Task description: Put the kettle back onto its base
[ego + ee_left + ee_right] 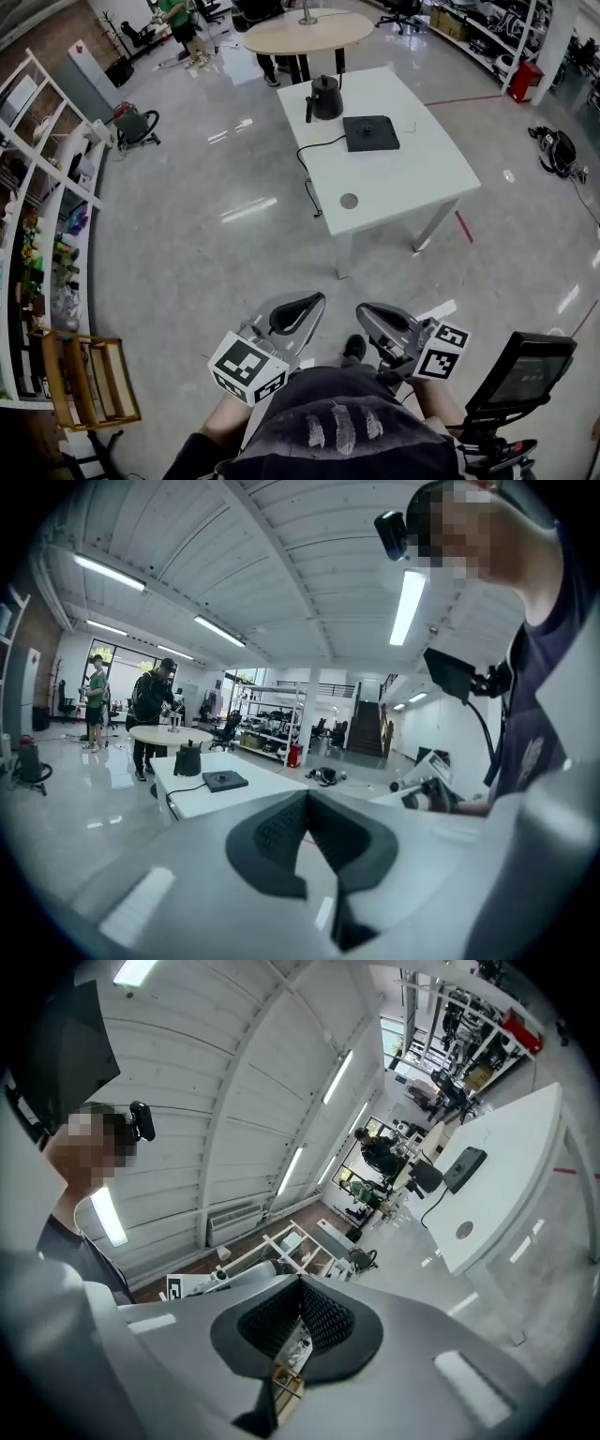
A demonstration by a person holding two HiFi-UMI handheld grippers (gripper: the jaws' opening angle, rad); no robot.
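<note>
While both grippers hang close to the person's body, well short of the white tabletop, the count on that surface is short: one black kettle, one flat black base and one black cord. Standing upright by the far left corner, the kettle has its long axis vertical and its lid knob on top. A narrow dark part sticks out of its side toward the left edge (spout or handle, I cannot tell which). It is off the base, which lies near it, further from the left edge and a little toward the near edge, with a bare strip of tabletop between the two. From the base the cord curves to the left edge and drops over it.

There are two grippers. The left gripper has its fingers closed together on nothing, and the right gripper likewise shows fingers meeting with nothing gripped.
</note>
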